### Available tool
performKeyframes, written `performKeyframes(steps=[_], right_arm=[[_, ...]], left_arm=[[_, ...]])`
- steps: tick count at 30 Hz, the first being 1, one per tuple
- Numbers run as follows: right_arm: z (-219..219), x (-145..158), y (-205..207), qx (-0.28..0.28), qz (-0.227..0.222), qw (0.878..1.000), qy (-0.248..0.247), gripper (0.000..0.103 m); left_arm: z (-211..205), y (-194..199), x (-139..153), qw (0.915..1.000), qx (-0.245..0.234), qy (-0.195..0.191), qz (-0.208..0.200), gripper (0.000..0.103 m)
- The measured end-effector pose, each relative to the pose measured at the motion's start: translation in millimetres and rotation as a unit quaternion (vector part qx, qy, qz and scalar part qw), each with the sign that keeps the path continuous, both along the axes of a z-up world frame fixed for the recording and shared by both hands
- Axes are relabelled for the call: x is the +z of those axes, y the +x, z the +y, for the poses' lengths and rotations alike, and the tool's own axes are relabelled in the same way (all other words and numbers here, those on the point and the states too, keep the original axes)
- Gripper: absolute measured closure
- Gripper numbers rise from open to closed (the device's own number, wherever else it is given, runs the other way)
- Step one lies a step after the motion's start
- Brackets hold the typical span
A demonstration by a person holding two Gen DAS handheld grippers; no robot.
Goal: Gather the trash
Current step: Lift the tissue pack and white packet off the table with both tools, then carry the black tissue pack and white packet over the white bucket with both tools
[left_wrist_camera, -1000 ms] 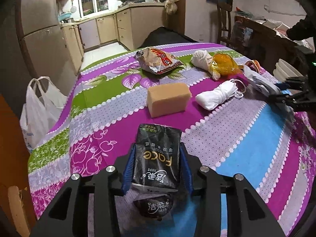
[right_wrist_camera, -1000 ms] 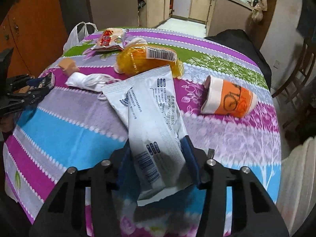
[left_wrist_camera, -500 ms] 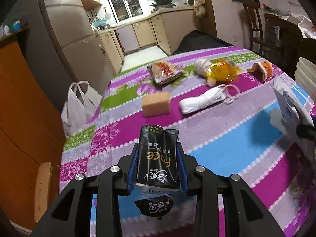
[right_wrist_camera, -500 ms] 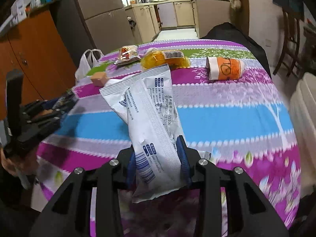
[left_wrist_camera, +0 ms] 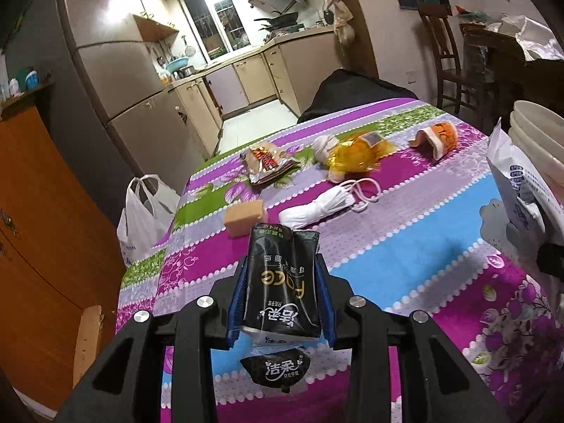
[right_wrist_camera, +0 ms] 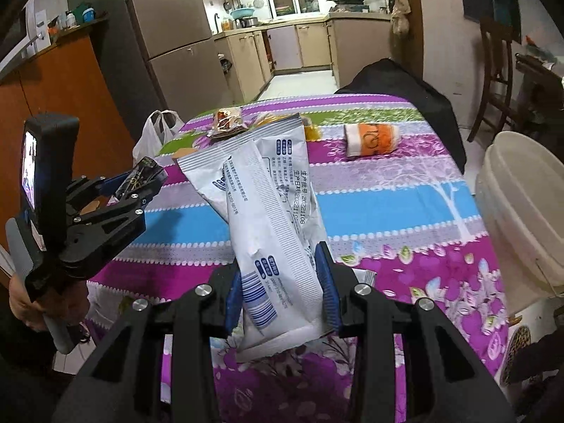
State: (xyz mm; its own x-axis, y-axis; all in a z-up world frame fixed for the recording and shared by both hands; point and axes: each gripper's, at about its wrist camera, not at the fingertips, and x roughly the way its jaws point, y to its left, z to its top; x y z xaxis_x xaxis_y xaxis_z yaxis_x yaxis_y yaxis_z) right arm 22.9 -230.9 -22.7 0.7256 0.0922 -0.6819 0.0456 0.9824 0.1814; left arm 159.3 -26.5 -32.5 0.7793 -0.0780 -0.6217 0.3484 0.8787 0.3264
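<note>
Left gripper (left_wrist_camera: 280, 303), fingers clamped on either side of a black tissue packet (left_wrist_camera: 282, 289) that stands upright between them, raised above the striped tablecloth (left_wrist_camera: 405, 257); ahead of the fingertips lie a tan block (left_wrist_camera: 245, 216) and a white mask (left_wrist_camera: 317, 208), beyond these a snack wrapper (left_wrist_camera: 266, 162) and a yellow wrapper (left_wrist_camera: 356, 155), and to the right an orange paper cup (left_wrist_camera: 437, 137) on its side. Right gripper (right_wrist_camera: 282, 290), fingers pinching the lower end of a long white pouch (right_wrist_camera: 268, 208), which projects forward past the fingertips; a white bucket (right_wrist_camera: 525, 211) stands to their right.
</note>
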Motion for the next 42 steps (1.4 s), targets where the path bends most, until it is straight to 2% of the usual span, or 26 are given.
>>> performKeyframes(steps=[12,24,36,42], right_arm=[[-30,0,-19,-0.042,-0.010,0.999,0.009,0.067],[-47,-1,-30,-0.055,-0.012,0.998,0.014,0.067],[-102,44,-43,-0.086,-0.038,0.996,0.007,0.067],[-133,59,-48,-0.115,-0.044,0.992,-0.015,0.066]], left_arm=[[-23,-11,7,0.9995,-0.014,0.017,-0.023,0.067],[-42,-15,8,0.9985,-0.031,0.030,-0.033,0.067],[-93,-14,24,0.9953,-0.083,0.024,-0.043,0.066],[-131,-11,26,0.9921,-0.124,0.010,-0.016,0.066]])
